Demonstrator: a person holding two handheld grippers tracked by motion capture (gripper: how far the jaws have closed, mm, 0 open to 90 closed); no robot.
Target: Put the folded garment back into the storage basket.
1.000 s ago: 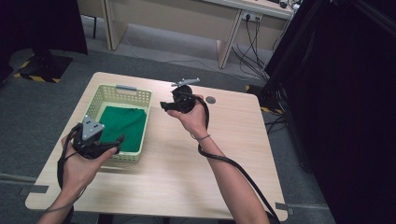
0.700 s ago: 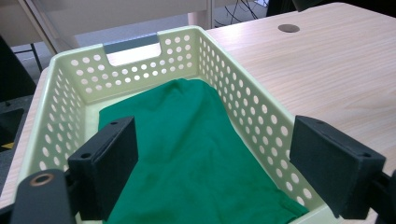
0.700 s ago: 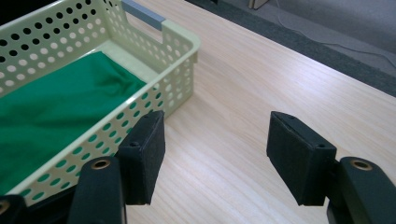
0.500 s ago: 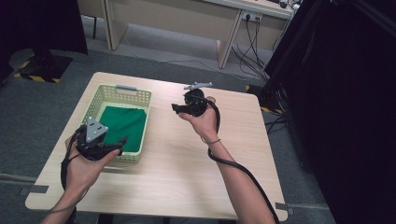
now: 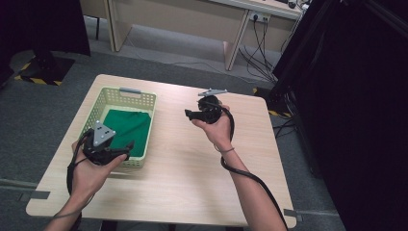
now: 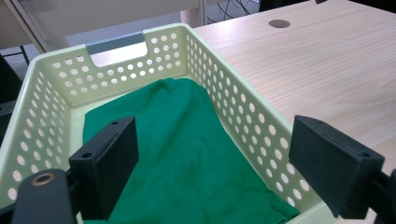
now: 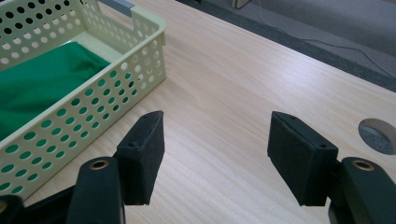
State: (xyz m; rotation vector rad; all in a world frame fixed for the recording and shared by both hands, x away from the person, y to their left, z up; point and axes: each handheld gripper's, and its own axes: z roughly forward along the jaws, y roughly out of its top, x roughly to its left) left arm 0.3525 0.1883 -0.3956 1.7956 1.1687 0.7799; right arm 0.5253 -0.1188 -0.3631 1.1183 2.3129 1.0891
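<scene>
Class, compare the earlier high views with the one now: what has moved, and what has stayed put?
The right tool has shifted rightward across the table, away from the basket, jaws open and holding nothing. The left tool stays open over the basket's near end. The green cloth lies in the basket as before.

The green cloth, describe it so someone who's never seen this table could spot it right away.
Start at the wooden table and find the pale perforated basket on its left half. Inside, covering the bottom, lies the green cloth, soft and crumpled. It is the one deep green thing there.
</scene>
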